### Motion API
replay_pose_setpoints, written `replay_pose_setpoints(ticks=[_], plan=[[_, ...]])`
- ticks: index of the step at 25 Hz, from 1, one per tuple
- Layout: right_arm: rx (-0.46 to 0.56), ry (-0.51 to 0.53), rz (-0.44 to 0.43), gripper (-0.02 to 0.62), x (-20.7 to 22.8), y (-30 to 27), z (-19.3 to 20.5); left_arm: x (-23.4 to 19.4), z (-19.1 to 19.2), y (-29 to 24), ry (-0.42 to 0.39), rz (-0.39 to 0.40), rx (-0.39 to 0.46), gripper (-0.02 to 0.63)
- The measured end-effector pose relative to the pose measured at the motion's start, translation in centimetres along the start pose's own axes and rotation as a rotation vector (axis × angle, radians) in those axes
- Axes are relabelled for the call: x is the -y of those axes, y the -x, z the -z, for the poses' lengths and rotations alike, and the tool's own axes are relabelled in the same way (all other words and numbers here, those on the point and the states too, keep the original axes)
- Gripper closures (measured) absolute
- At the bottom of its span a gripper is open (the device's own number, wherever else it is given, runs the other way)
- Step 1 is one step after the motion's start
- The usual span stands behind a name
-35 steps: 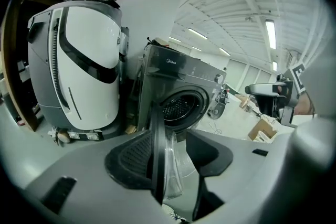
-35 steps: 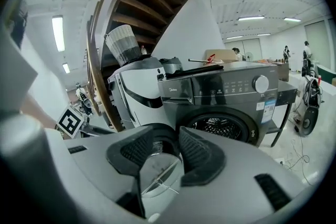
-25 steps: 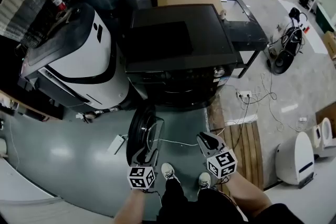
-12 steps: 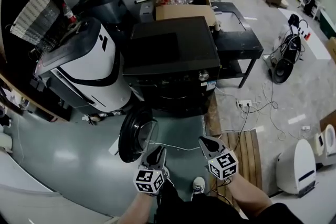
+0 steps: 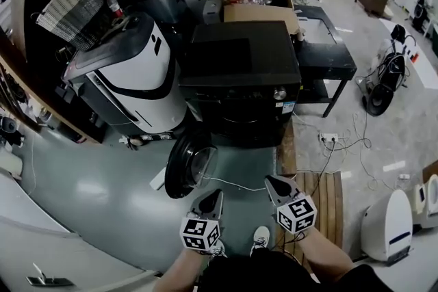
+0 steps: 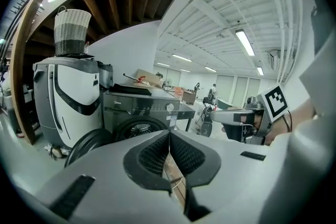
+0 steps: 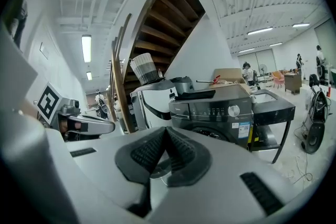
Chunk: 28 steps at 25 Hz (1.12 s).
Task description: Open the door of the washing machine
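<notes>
- The washing machine [image 5: 239, 78] is the biggest thing here. It is black and is stood on the floor between a white machine [image 5: 130, 78] and a black table [image 5: 328, 55].
- The door [image 5: 179, 167] is found low at the front of the washing machine, on the left side in the head view. It is already swung wide open, so the job looks done.
- The door is thought to be stiff and a bit heavy. It is held by a hinge on one side, so it can only be swung, not lifted.
- The glass bowl [image 5: 204, 164] in the middle of the door is likely smooth and slippery, and it could be cracked. It is best left alone. The dark rim on the side far from the hinge should be taken hold of.
- The left gripper [image 5: 213, 196] is held near the door but apart from it. Its jaws have just been closing and are now pressed together, with nothing between them.
- The right gripper [image 5: 274, 182] is held beside it. Its jaws are pressed together too, and nothing is caught in them.
</notes>
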State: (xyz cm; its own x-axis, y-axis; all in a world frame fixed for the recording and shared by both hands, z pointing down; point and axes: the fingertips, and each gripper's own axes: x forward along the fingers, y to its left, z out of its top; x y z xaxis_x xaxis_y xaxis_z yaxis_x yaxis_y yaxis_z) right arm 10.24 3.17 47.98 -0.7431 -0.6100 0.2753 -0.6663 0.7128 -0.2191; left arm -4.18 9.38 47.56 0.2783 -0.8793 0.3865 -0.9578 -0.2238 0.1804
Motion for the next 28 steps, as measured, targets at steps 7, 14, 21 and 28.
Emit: replay_pose_setpoints(ticks=[7, 14, 21, 28], plan=[[0.013, -0.061, 0.025, 0.578, -3.3, -0.8, 0.2, -2.3, -0.2, 2.8, 0.001, 0.018, 0.009, 0.588], [0.012, -0.045, 0.085, 0.578, -6.3, -0.7, 0.1, -5.1, -0.5, 5.5, 0.020, 0.055, 0.041, 0.588], [0.016, -0.013, 0.131, 0.578, -8.9, 0.0, -0.1, -6.4, -0.6, 7.2, 0.019, 0.094, 0.054, 0.588], [0.007, -0.018, 0.159, 0.578, -10.8, 1.1, 0.9, -6.7, -0.3, 8.4, 0.010, 0.115, 0.059, 0.588]])
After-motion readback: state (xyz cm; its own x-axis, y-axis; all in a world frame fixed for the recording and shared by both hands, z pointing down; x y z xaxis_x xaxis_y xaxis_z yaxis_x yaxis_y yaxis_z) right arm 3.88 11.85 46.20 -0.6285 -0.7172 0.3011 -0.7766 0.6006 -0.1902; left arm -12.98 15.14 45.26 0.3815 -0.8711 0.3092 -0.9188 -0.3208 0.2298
